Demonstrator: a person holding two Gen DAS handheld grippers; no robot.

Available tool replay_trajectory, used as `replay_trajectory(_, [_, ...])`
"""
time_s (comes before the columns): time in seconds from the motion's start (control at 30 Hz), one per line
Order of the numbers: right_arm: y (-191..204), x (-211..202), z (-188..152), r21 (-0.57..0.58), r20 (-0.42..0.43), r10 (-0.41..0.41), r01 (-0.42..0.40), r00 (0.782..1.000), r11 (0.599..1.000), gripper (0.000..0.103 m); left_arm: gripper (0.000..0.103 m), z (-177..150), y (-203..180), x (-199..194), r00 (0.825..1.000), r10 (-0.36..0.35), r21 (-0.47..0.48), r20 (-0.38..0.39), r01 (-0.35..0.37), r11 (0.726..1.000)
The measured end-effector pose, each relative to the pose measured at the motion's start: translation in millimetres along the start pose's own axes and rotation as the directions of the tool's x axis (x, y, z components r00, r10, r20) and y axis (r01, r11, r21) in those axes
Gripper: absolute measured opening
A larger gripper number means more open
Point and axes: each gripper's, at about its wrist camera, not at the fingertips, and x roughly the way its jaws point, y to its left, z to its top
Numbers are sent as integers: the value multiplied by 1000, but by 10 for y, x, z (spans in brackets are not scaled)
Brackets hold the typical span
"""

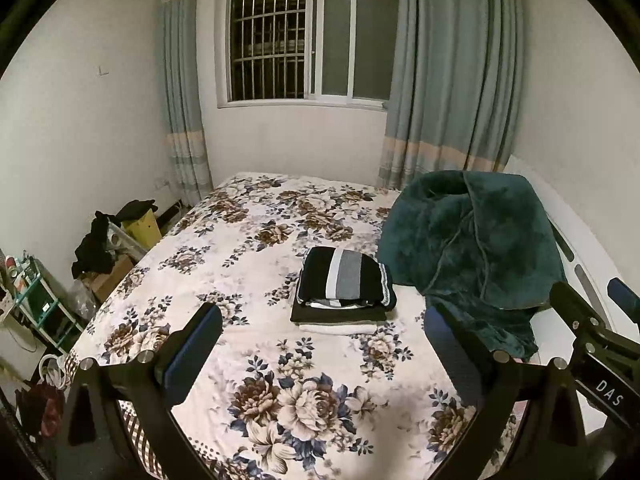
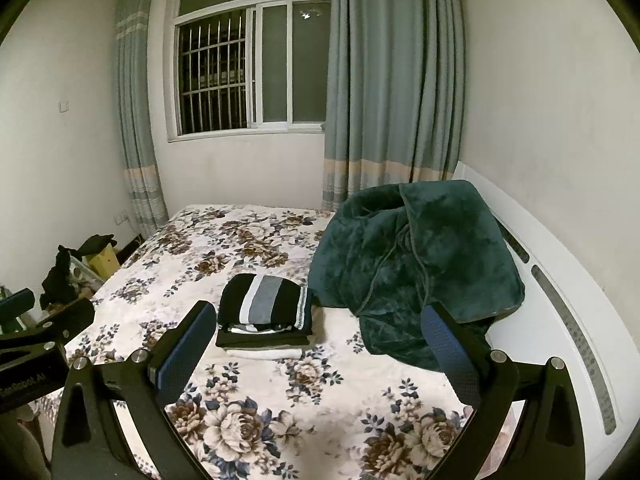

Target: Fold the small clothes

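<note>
Left claw: the left claw [image 1: 324, 344] hangs above the bed with its two blue-padded fingers [image 1: 192, 356] spread wide, released and grasping nothing; its body also shows at the left edge of the right wrist view.
Right claw: the right claw [image 2: 320, 344] is likewise spread wide and empty, over the near part of the bed; part of it reaches into the right edge of the left wrist view [image 1: 600, 332].
Folded stack: a stack of folded clothes [image 1: 344, 288] lies on the bed, beyond both claws and apart from them.
Top of stack: a black garment with white and grey stripes [image 2: 266, 300], folded to a neat rectangle.
Under it: a dark folded piece [image 1: 340, 314], then a white folded piece [image 2: 266, 354] at the bottom, its edge showing toward the cameras.
Bed: a bedspread [image 1: 240, 240] printed with brown and blue flowers covers it.
Blanket: a dark green plush blanket [image 2: 416, 264] sits heaped just to the right of the stack, near or touching its right edge; which, I cannot tell.
Headboard: a white headboard [image 2: 560, 280] runs along the right side, behind the blanket.
Background: a barred window [image 1: 304, 40] between blue-grey curtains [image 2: 392, 80].
Floor on the left: dark clothes draped over boxes [image 1: 104, 248] beside the bed.
</note>
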Motion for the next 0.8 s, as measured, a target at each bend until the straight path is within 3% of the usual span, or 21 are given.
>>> replay_trajectory(0.8, [-32, -18, 122, -19, -4, 31, -31, 1000, 999, 103, 103, -11, 93, -78, 1000, 25, -1, 14, -25, 1000])
